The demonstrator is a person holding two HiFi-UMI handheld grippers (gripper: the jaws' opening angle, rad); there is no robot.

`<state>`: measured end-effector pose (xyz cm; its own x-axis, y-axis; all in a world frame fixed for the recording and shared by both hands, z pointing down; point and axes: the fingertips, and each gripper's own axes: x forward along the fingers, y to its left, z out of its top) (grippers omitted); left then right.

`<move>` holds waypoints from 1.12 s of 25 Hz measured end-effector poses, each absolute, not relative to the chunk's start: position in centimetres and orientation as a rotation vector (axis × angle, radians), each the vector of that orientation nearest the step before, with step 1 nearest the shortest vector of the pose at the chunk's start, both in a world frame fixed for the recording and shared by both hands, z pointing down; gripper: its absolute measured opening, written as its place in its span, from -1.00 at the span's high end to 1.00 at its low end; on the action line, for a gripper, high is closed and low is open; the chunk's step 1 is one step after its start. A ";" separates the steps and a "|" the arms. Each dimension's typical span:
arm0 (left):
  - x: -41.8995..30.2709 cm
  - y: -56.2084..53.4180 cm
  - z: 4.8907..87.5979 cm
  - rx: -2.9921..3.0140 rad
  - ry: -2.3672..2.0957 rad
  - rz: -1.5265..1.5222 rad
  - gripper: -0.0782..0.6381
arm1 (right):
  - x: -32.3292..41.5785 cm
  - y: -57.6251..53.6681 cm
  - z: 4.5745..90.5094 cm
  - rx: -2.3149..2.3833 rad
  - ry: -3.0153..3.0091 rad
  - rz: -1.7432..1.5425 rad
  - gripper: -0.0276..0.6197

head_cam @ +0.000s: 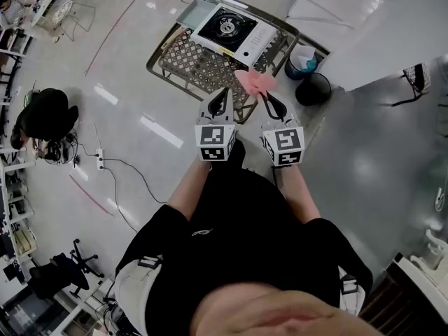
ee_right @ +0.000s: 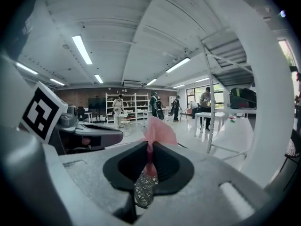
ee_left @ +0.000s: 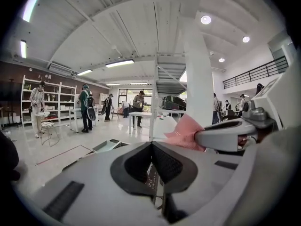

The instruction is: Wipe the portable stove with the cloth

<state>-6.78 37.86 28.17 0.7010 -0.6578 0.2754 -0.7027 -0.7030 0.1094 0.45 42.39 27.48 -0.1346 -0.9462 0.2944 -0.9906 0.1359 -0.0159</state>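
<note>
The portable stove (head_cam: 227,30), white with a black burner top, sits on a metal lattice table (head_cam: 199,68) ahead of me. A pink cloth (head_cam: 253,81) hangs over the table's near edge, pinched in my right gripper (head_cam: 269,101). In the right gripper view the cloth (ee_right: 157,131) sticks up from between the jaws of the right gripper (ee_right: 149,147). My left gripper (head_cam: 224,95) hovers beside it to the left, its jaws together with nothing between them. The left gripper view shows the left gripper (ee_left: 152,144) and the cloth (ee_left: 186,133) at its right.
A dark bucket (head_cam: 313,88) and a blue bin (head_cam: 302,61) stand right of the table. A white table (head_cam: 336,5) is at the far right. A power strip with cables (head_cam: 100,159) and a black chair (head_cam: 45,114) lie on the floor at left. People stand far off.
</note>
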 end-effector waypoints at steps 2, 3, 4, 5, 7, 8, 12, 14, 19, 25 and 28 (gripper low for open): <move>-6.4 34.9 28.5 2.705 -1.074 0.338 0.78 | 0.5 39.7 27.9 1.900 -2.197 0.328 0.81; -6.3 33.5 28.7 2.706 -1.063 0.347 0.78 | 0.5 38.3 28.2 1.893 -2.196 0.344 0.81; -6.3 32.2 29.0 2.704 -1.053 0.357 0.78 | 0.5 36.9 28.5 1.885 -2.193 0.359 0.81; -6.2 31.1 29.3 2.697 -1.046 0.366 0.78 | 0.6 35.7 28.9 1.875 -2.190 0.373 0.81; -5.8 29.0 30.2 2.680 -1.033 0.385 0.78 | 0.9 33.4 29.8 1.847 -2.183 0.393 0.81; -5.5 28.0 30.7 2.673 -1.022 0.397 0.78 | 1.0 32.4 30.3 1.829 -2.180 0.400 0.81; -5.2 25.1 31.9 2.650 -0.944 0.434 0.78 | 0.5 29.4 32.3 1.725 -2.159 0.405 0.81; -5.2 24.0 32.5 2.645 -0.929 0.435 0.78 | 0.9 28.7 33.5 1.702 -2.131 0.417 0.81; -4.9 21.0 34.7 2.565 -0.937 0.449 0.78 | 2.6 27.7 35.7 1.662 -2.062 0.509 0.81; -1.8 17.6 38.3 2.466 -0.995 0.494 0.78 | 6.2 24.7 39.8 1.445 -2.083 0.562 0.80; -0.7 14.6 41.9 2.409 -1.056 0.529 0.78 | 6.9 22.0 44.1 1.267 -2.137 0.620 0.80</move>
<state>-0.74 14.62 41.92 0.6321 -0.5832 0.5103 -0.7578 -0.6026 0.2500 6.93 22.05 44.09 -0.3863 -0.6252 0.6781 -0.8911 0.4428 -0.0994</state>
